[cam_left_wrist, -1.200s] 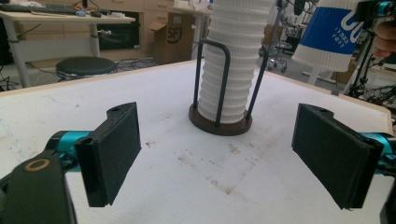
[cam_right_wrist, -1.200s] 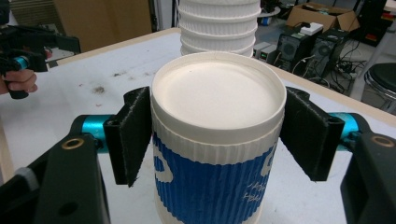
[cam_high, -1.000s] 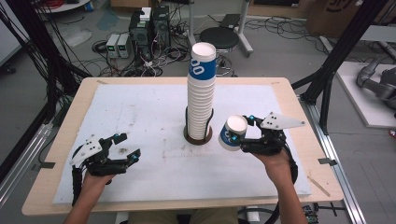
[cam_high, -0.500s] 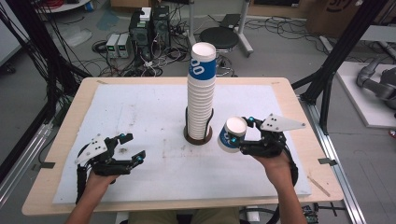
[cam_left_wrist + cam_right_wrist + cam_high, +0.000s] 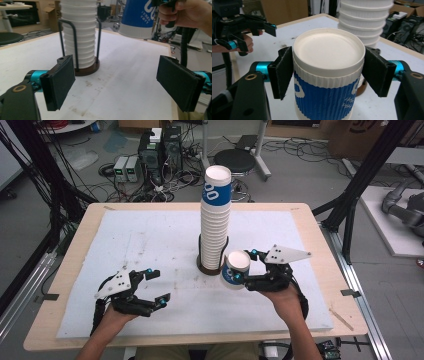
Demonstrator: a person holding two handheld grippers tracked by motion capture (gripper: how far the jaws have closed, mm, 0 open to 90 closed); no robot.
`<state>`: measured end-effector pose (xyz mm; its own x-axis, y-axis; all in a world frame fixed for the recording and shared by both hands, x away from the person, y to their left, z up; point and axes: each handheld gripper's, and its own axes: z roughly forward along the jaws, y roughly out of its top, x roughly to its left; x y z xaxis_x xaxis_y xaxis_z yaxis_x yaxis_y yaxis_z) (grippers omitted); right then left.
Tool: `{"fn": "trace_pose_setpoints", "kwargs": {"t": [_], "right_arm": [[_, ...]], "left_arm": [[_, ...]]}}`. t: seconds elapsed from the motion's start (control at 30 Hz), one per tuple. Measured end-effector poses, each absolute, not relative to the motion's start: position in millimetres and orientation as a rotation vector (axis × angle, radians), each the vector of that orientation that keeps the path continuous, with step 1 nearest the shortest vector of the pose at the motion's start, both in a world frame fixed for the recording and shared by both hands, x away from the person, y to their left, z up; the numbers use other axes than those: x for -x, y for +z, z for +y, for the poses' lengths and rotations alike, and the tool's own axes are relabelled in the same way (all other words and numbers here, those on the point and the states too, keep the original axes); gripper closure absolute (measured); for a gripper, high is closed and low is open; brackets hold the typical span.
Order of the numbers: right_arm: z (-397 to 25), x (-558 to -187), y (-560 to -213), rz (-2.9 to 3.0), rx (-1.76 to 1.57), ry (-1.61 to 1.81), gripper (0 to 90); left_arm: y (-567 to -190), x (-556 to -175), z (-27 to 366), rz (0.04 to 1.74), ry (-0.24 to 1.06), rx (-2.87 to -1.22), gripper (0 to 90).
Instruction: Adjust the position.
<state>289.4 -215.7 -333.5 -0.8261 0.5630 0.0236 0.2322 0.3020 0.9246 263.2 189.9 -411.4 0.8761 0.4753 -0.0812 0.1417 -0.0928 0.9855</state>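
Taking the tall stack of cups (image 5: 216, 220) in its wire holder (image 5: 210, 265) as our landmark, we see the left gripper (image 5: 156, 286) in the high view well to the stack's left and nearer the table's front edge. The forearm comes in from the bottom, the hand (image 5: 117, 307) low over the white mat (image 5: 150, 245), and the jaws are spread wide with nothing between them. To the right of the stack, just beside its base, the right gripper (image 5: 239, 274) is clamped on a single blue-and-white cup (image 5: 235, 268), which is tipped so its white bottom faces up and toward the camera; the right hand (image 5: 280, 292) grips from behind, wrist bent.

The left gripper view adds what the high view cannot: the holder's dark round base (image 5: 86, 70) and two upright wires around the ribbed white cups, with the held cup hanging above the mat at upper right. The right gripper view shows both pads (image 5: 283, 72) pressing the cup's ribbed wall just under its bottom rim.
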Motion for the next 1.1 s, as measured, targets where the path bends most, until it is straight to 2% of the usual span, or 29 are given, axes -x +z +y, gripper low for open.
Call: {"fn": "trace_pose_setpoints", "kwargs": {"t": [0.63, 1.1], "right_arm": [[-180.6, -282.4, -337.2, 2.373, -0.579, 1.607, 29.7], [-166.5, -282.3, -338.4, 2.407, -0.503, 1.641, 29.8]], "left_arm": [[-406.9, -267.4, 146.7, 0.336, 0.188, -1.714, 15.4], [-400.8, -279.6, 120.4, 0.28, 0.174, -1.711, 15.3]]}}
